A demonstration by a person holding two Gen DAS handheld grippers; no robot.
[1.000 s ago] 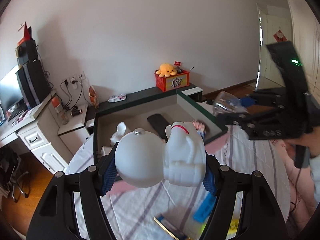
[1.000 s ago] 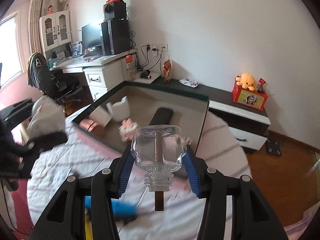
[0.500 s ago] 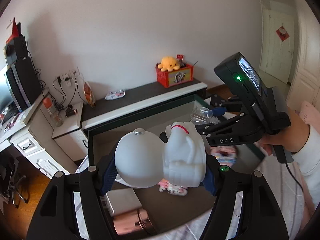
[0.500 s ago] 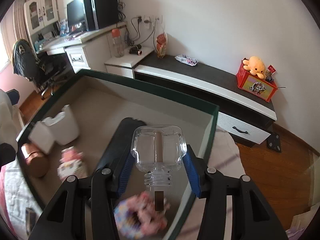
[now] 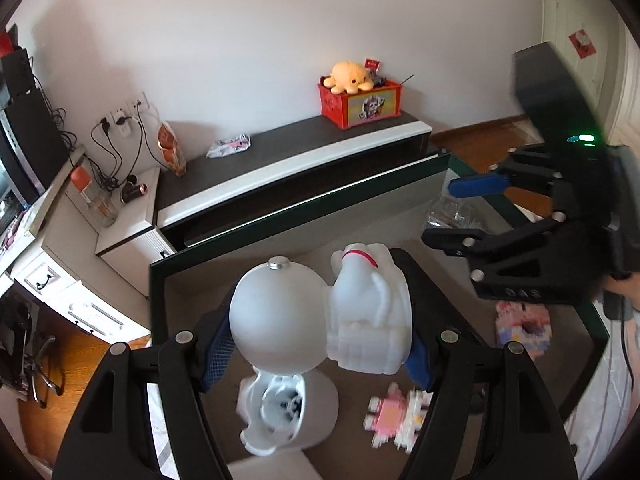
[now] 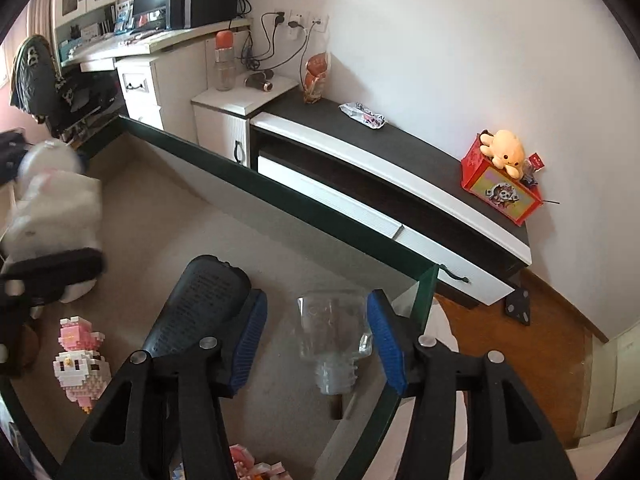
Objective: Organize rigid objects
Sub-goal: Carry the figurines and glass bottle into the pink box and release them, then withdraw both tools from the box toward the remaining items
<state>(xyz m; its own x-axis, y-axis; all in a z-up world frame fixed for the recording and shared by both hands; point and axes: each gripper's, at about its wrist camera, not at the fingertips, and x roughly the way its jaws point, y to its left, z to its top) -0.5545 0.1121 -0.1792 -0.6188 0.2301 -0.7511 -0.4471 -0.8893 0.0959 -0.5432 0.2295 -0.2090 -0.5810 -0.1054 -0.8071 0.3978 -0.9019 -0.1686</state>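
My left gripper [image 5: 320, 344] is shut on a white astronaut figure [image 5: 320, 316] and holds it above the open green-rimmed storage box [image 5: 280, 220]. My right gripper [image 6: 316, 340] is open; a clear glass bottle [image 6: 334, 336] lies between its blue pads in the box's right corner [image 6: 424, 280], touching neither pad that I can see. The right gripper also shows at the right of the left wrist view [image 5: 520, 216], with the bottle [image 5: 452, 212] below it.
In the box lie a black case [image 6: 200, 300], a white cup-shaped piece [image 5: 288, 412] and pink block figures [image 6: 80, 360] [image 5: 400, 412] [image 5: 524, 324]. Behind the box stands a dark low cabinet [image 6: 400, 152] with a red toy box [image 6: 500, 184].
Both grippers moved forward over the box. My right gripper opened and let go of the glass bottle, which now lies in the box corner. The left still holds the astronaut.
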